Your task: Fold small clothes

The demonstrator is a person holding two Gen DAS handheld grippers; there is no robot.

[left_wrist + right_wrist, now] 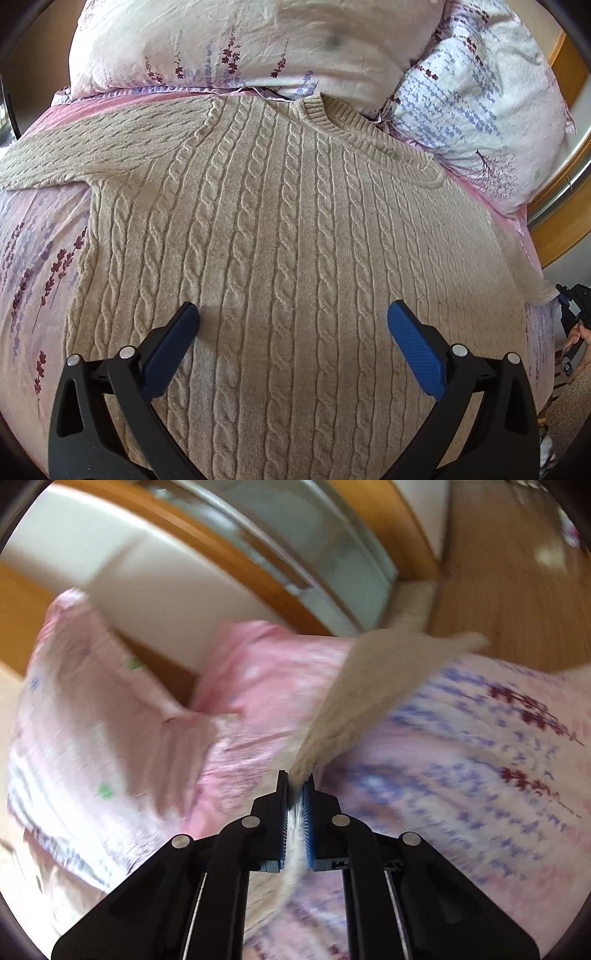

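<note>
A beige cable-knit sweater (280, 221) lies flat on the bed, collar toward the pillows, one sleeve stretched out to the left. My left gripper (293, 314) hovers over its lower body, open, blue pads wide apart with nothing between them. In the blurred right wrist view my right gripper (295, 779) is shut on the end of the sweater's beige sleeve (354, 694), which runs up and away from the pads across the bedspread. At the right edge of the left wrist view, the right gripper (570, 306) and a hand show beside the bed.
The bed has a pink floral bedspread (33, 258). Pillows (229, 44) in matching cases lie beyond the collar, one more at the right (480, 110). A wooden frame (229, 550) and wood floor (517, 572) lie beyond the bed's edge.
</note>
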